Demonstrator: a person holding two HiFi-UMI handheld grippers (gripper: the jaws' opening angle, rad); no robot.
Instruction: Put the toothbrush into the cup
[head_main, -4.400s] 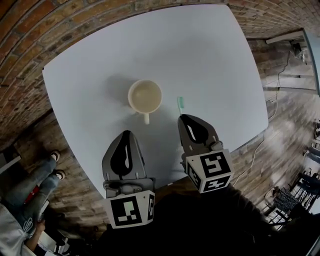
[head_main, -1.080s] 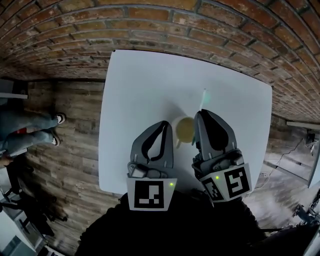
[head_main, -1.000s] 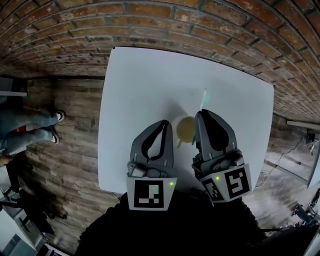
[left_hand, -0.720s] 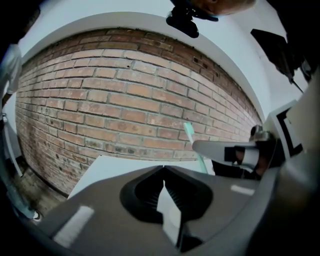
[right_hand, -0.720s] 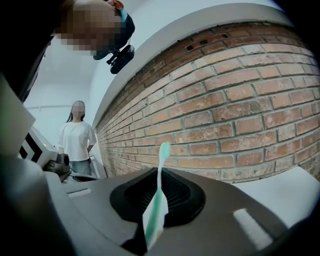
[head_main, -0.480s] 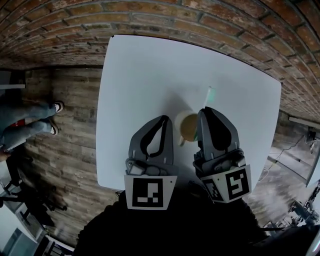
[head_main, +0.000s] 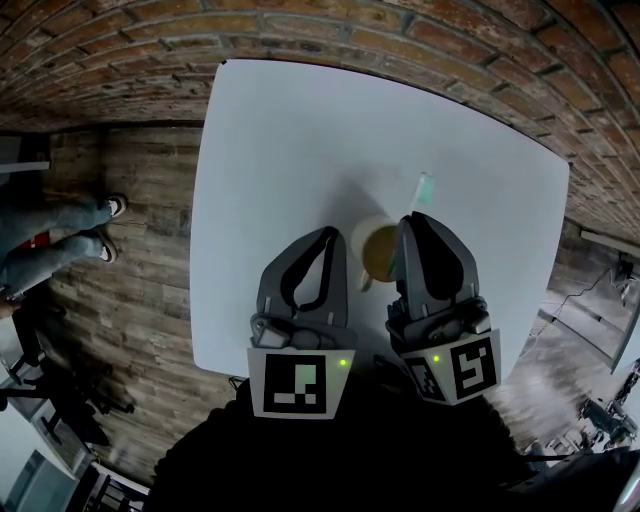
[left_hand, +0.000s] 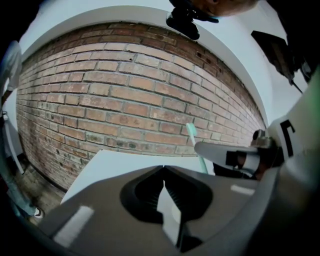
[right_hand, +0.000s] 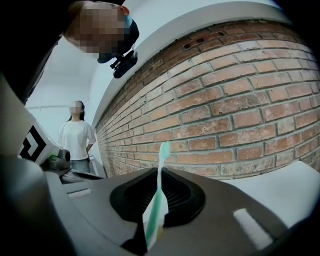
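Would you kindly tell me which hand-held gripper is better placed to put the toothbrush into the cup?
Right. The right hand-held gripper is clamped on the toothbrush and hangs at the cup. The left hand-held gripper is shut on nothing.

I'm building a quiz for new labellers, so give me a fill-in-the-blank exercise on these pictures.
The right gripper grips the toothbrush by its ____.
The left gripper holds ____.
The cup stands on a ____ table.
The wall behind the table is ____.
Missing: handle; nothing; white; brick.
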